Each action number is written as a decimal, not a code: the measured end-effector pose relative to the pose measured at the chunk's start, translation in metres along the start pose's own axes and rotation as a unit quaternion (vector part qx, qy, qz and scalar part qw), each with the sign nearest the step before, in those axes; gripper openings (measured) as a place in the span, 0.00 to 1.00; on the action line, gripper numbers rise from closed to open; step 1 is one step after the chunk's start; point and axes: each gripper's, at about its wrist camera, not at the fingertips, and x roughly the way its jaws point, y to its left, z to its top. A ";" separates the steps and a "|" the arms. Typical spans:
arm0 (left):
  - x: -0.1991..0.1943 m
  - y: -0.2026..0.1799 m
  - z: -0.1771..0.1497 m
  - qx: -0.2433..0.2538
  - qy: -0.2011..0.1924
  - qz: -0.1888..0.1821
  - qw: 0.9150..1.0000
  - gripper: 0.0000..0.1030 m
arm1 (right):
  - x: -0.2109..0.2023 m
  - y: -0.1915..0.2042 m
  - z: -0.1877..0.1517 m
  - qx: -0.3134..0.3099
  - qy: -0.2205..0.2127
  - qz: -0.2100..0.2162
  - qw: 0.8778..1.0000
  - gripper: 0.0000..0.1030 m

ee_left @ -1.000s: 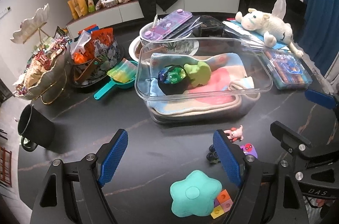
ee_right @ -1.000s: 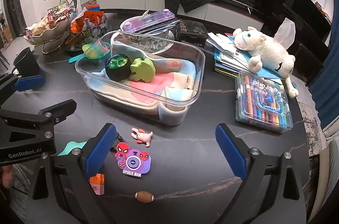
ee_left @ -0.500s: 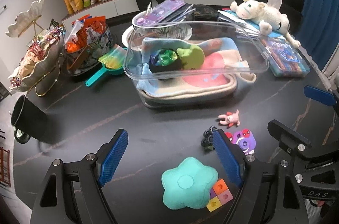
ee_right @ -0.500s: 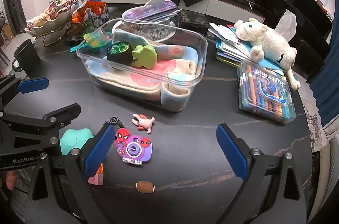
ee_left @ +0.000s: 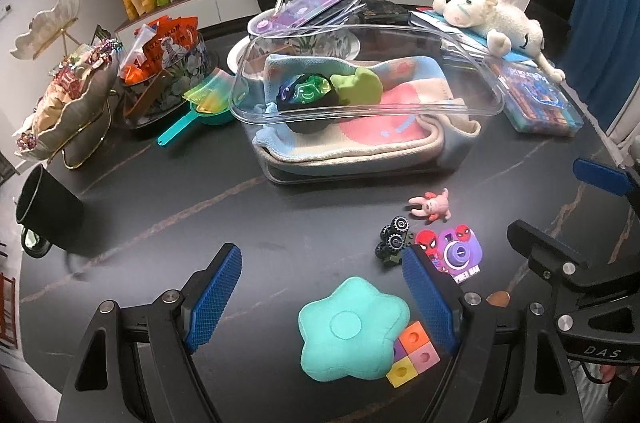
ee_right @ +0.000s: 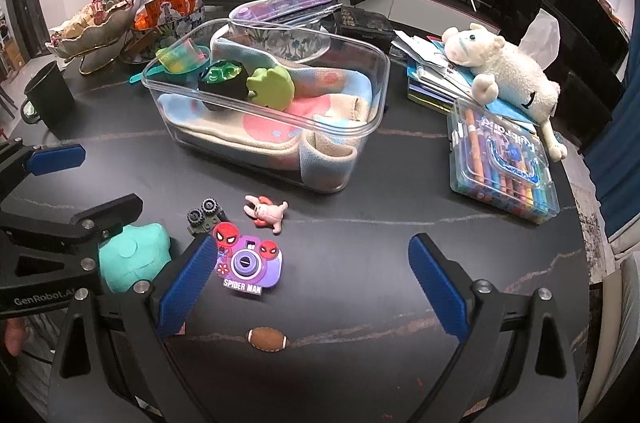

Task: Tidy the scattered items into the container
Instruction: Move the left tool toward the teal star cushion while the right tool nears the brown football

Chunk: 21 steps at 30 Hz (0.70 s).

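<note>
A clear plastic container [ee_left: 486, 91] [ee_right: 372, 127] stands mid-table, lined with a pastel cloth and holding a black-green toy [ee_left: 306, 95] and a green frog [ee_right: 272, 87]. In front of it lie a teal star cushion [ee_left: 352, 329] [ee_right: 132, 261], coloured cubes [ee_left: 412, 353], a small wheeled toy [ee_left: 392, 239] [ee_right: 204, 217], a pink bunny figure [ee_left: 430, 207] [ee_right: 268, 213], a purple Spider-Man camera [ee_left: 454, 257] [ee_right: 248, 263] and a tiny football [ee_right: 267, 338]. My left gripper [ee_left: 322, 303] is open above the star cushion. My right gripper [ee_right: 312, 285] is open just past the camera.
A black mug [ee_left: 48, 213] stands at the left edge. Snack bowls [ee_left: 164, 75], a teal scoop [ee_left: 200, 111], a floral bowl with a purple case [ee_right: 280, 23], a plush sheep [ee_right: 504, 71] on books and a marker box [ee_right: 504, 159] ring the container.
Both grippers have drawn back from the container toward the near table edge, bringing the star cushion, cubes and football further into view. Both stay open and empty.
</note>
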 end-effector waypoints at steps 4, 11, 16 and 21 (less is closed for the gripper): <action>0.000 -0.001 -0.004 -0.003 -0.001 -0.003 1.000 0.77 | 0.001 -0.003 -0.003 0.004 -0.001 0.001 1.000 0.92; 0.007 -0.005 -0.019 -0.002 0.009 -0.009 1.000 0.77 | 0.005 -0.003 -0.016 0.005 0.000 0.002 1.000 0.92; 0.008 -0.013 -0.023 0.011 0.006 -0.010 1.000 0.77 | 0.005 -0.006 -0.024 0.010 -0.001 -0.001 1.000 0.92; 0.007 -0.014 -0.026 0.010 -0.001 -0.008 1.000 0.77 | 0.004 -0.008 -0.034 0.025 -0.017 -0.001 1.000 0.92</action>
